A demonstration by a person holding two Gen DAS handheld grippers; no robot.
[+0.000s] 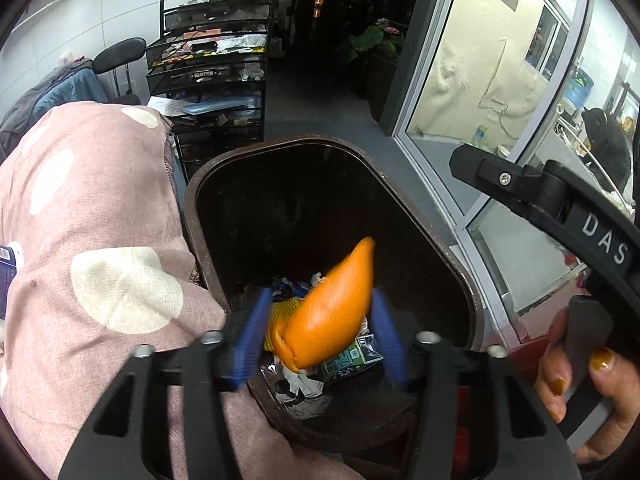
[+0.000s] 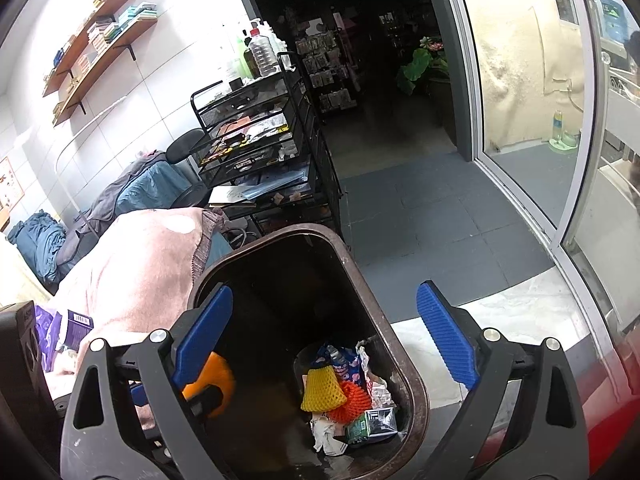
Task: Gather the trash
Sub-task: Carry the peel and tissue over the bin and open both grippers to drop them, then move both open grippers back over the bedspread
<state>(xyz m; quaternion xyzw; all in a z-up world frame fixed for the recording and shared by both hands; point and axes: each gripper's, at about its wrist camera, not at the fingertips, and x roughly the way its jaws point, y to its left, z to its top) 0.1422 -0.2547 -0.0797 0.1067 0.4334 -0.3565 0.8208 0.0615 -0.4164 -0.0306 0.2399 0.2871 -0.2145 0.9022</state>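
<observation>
A dark brown trash bin (image 1: 460,264) stands open below both grippers; it also shows in the right wrist view (image 2: 412,376). My left gripper (image 1: 320,332) is over its mouth with an orange peel (image 1: 332,312) between its blurred blue pads (image 1: 250,340); the pads look spread and the peel loose. The peel also shows in the right wrist view (image 2: 214,384). My right gripper (image 2: 324,344) is open and empty above the bin. Inside lie a yellow foam net (image 2: 322,388), an orange net (image 2: 350,400), a green carton (image 2: 368,426) and crumpled wrappers (image 2: 344,360).
A pink spotted cloth (image 1: 92,248) covers the surface left of the bin. A purple box (image 2: 72,330) lies on it. A black mesh drawer cart (image 2: 264,148) stands behind. A glass door (image 2: 532,120) is on the right, with grey floor tiles (image 2: 420,216).
</observation>
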